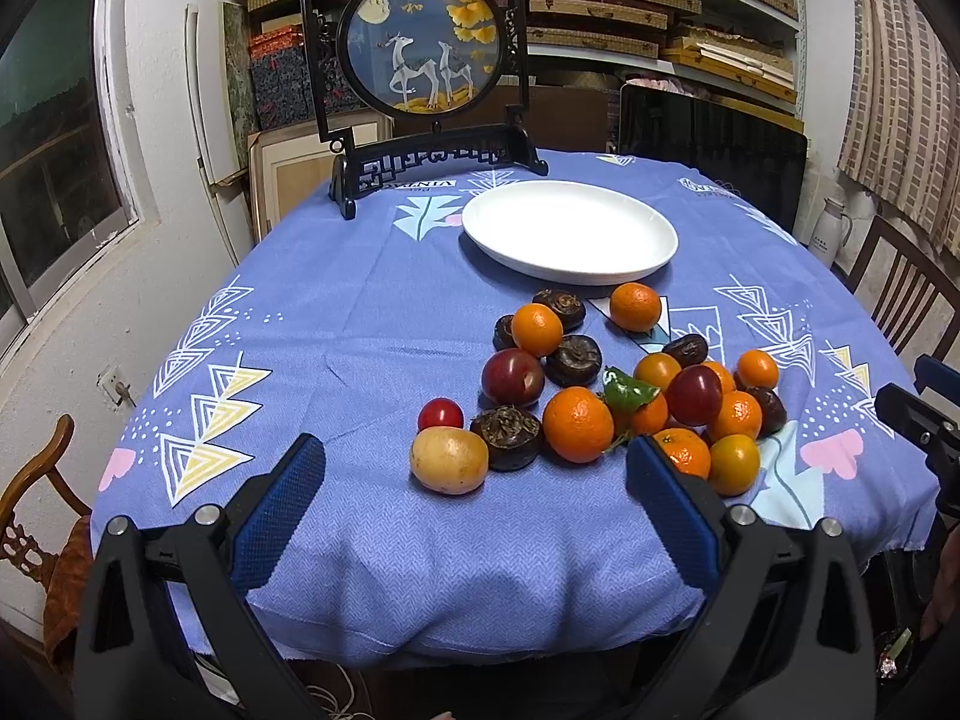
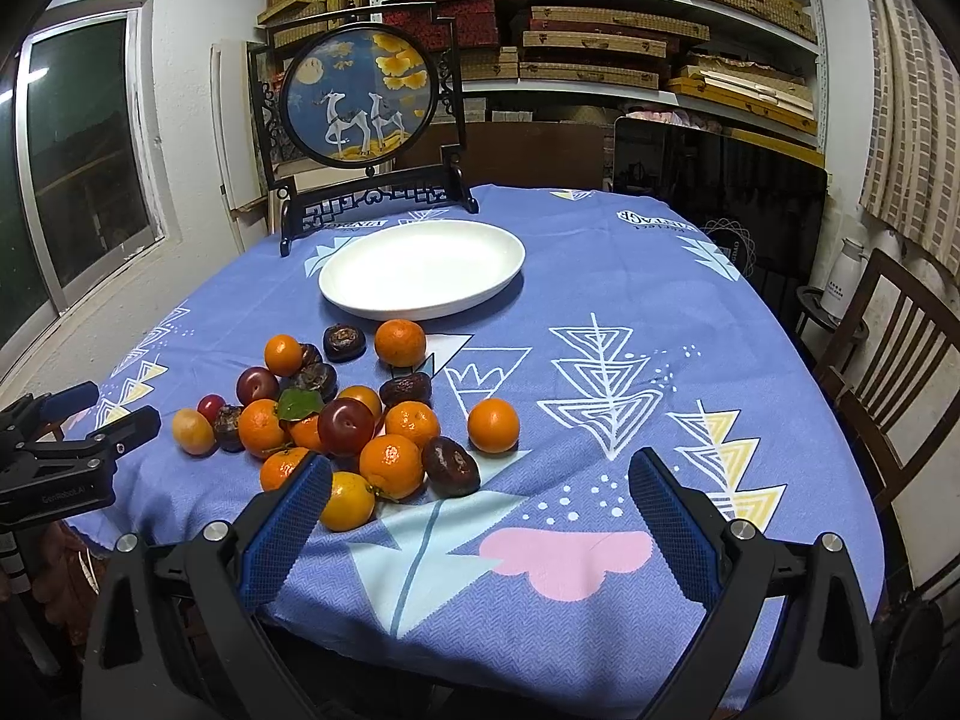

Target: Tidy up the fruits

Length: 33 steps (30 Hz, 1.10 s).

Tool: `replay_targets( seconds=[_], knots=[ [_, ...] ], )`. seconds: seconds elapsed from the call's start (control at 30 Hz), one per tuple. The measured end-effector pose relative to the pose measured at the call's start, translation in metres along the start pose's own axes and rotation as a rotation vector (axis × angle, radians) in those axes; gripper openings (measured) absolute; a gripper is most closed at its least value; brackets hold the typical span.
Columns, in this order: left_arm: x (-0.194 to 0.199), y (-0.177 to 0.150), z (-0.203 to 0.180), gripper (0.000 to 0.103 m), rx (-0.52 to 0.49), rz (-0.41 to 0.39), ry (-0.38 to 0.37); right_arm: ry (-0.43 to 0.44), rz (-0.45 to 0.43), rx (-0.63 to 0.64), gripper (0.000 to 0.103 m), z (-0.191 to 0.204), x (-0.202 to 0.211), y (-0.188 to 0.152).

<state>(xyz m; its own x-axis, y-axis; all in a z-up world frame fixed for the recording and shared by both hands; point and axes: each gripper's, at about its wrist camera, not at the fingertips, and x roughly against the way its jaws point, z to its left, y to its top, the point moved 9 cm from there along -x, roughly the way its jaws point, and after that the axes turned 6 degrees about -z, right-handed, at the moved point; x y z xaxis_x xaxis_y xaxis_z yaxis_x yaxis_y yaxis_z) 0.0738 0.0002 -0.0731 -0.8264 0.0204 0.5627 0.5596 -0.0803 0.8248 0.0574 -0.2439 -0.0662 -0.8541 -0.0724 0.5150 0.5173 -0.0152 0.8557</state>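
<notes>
Lying on the blue-patterned cloth (image 1: 372, 324) of the bench, a white plate (image 1: 570, 231) is seen w/ nothing on it. Just in front of the plate a pile of fruit (image 1: 606, 396) is spread: oranges, dark red plums, brown chestnut-like pieces, 1 yellow fruit (image 1: 449, 459) at the pile's left end. 1 orange (image 2: 493, 425) sits slightly apart, right of the pile. Behind the plate a framed deer screen (image 1: 417, 45) is stood. Left gripper (image 1: 477, 468) fingers are spread wide, nothing held, near side of the pile. Right gripper (image 2: 480, 492) fingers likewise apart, empty, right of the pile.
</notes>
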Motion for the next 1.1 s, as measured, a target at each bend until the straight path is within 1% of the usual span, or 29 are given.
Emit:
replay_targets(
  seconds=[0.83,0.9,1.03,1.1],
  knots=[
    [-0.003,-0.003,0.004,0.098,0.005,0.005,0.001,0.004,0.003,-0.002,0.099,0.002,-0.001,-0.003],
    [-0.009,-0.009,0.008,0.098,0.002,0.02,0.003,0.007,0.012,-0.005,0.099,0.002,-0.003,-0.006],
    [-0.033,-0.035,0.023,0.098,-0.004,0.09,0.014,0.007,0.032,-0.021,0.099,-0.003,-0.01,-0.014],
    [-0.041,-0.042,0.029,0.098,-0.003,0.095,0.014,0.006,0.043,-0.029,0.099,-0.006,-0.015,-0.016]
  ],
)
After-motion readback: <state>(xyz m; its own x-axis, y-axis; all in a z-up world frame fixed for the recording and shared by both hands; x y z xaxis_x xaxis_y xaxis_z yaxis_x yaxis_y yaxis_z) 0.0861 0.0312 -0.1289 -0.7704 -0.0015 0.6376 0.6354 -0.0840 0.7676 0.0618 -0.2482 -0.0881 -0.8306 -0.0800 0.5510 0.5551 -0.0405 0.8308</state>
